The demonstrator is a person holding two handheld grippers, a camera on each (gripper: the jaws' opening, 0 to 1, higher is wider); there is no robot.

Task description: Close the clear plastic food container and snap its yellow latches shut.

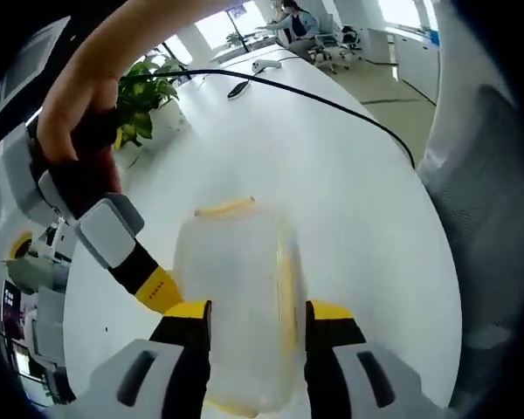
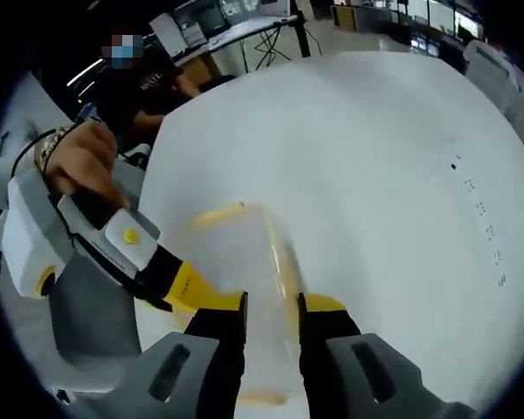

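1. The clear plastic food container with yellow latches (image 1: 240, 297) stands on the white bench (image 1: 367, 201), between the jaws of both tools. It looks thin-walled, empty and light, so I judge it will skid on the smooth top and flex if squeezed hard.
2. In the left gripper view, the left hand-held gripper (image 1: 258, 319) has its black-and-yellow jaws on either side of the box, seemingly against its walls; whether they truly clamp it I cannot tell.
3. In the right gripper view, the right hand-held gripper (image 2: 271, 314) has narrower-set jaws at a yellow strip on the container (image 2: 244, 288); grip or mere touch is unclear.
4. The best hold is probably low on the stiff corners with one tool, while the other presses a latch (image 1: 225, 208) near its hinge.
5. Motion blur smears the box: lid seating, latch count and latch positions are unreadable. Its near end is cut off behind the jaws.
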